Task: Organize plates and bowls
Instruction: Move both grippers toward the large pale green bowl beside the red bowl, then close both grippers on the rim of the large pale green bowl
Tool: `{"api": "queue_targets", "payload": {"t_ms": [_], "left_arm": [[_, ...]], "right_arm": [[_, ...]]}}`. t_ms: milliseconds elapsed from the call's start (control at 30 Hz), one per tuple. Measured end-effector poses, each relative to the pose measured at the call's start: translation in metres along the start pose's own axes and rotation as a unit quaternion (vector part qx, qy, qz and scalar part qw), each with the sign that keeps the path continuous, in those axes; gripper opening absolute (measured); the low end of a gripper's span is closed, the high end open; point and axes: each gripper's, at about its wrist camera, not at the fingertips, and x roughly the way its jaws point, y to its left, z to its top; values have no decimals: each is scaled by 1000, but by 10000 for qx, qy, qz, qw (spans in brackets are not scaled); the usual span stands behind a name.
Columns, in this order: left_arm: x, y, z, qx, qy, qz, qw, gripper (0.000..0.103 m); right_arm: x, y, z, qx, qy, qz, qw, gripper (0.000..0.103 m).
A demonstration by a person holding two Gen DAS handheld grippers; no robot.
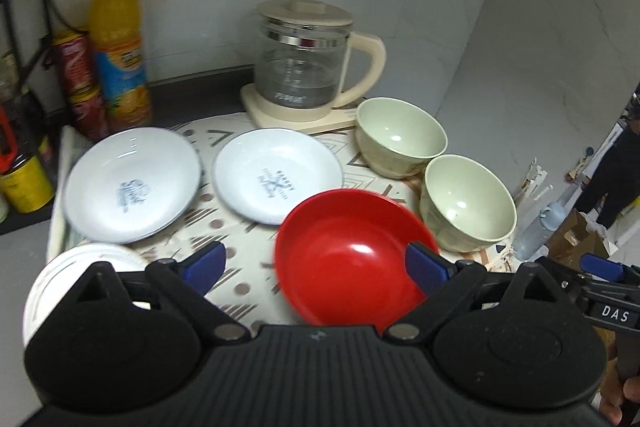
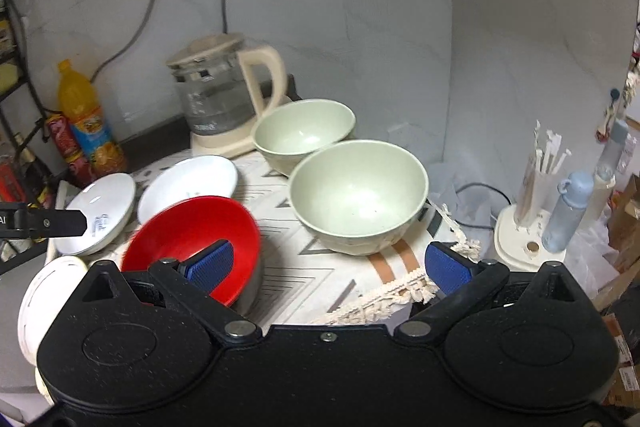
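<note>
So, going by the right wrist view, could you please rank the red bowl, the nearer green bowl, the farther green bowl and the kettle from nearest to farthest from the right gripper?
From the right gripper:
1. Red bowl, by its left finger.
2. Nearer green bowl, just ahead.
3. Farther green bowl, behind it.
4. Kettle, at the wall, back left.

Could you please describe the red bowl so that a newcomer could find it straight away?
Start at the glass kettle by the back wall. On the patterned cloth before it lie two white plates and two pale green bowls. The red bowl sits nearest the camera, the only brightly coloured dish.
</note>
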Motion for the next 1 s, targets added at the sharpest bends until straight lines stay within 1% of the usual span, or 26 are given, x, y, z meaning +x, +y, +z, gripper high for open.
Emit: {"api": "queue_targets", "payload": {"t_ms": [67, 167, 333, 400, 533, 700, 767, 900, 967, 1000], "left_arm": [[12, -5, 6, 47, 26, -115, 9999, 94], [28, -13, 15, 105, 53, -214, 9997, 94], [51, -28, 34, 170, 71, -405, 9990, 93], [60, -33, 41, 177, 106, -499, 9985, 90], [77, -43, 52, 233, 175, -609, 9977, 84], [99, -59, 63, 368, 300, -802, 9957, 73], [107, -67, 65, 453, 344, -877, 9945, 71], [123, -79, 70, 551, 424, -966, 9929, 68], [131, -84, 73, 527, 487, -980, 9926, 65], [135, -87, 74, 503, 513, -1007, 9923, 64]], "right_arm": [[7, -4, 3, 13, 47, -63, 10000, 98], [18, -10, 8, 84, 149, -186, 9997, 96], [36, -21, 15, 319, 249, -335, 9986, 95], [42, -27, 17, 405, 261, -355, 9982, 92], [53, -36, 20, 518, 259, -390, 9976, 90], [70, -49, 23, 821, 324, -518, 9948, 80], [77, -55, 25, 985, 352, -590, 9928, 76], [90, -64, 27, 1300, 428, -690, 9882, 73], [97, -67, 26, 1387, 512, -700, 9865, 69], [99, -68, 25, 1420, 542, -704, 9859, 68]]}}
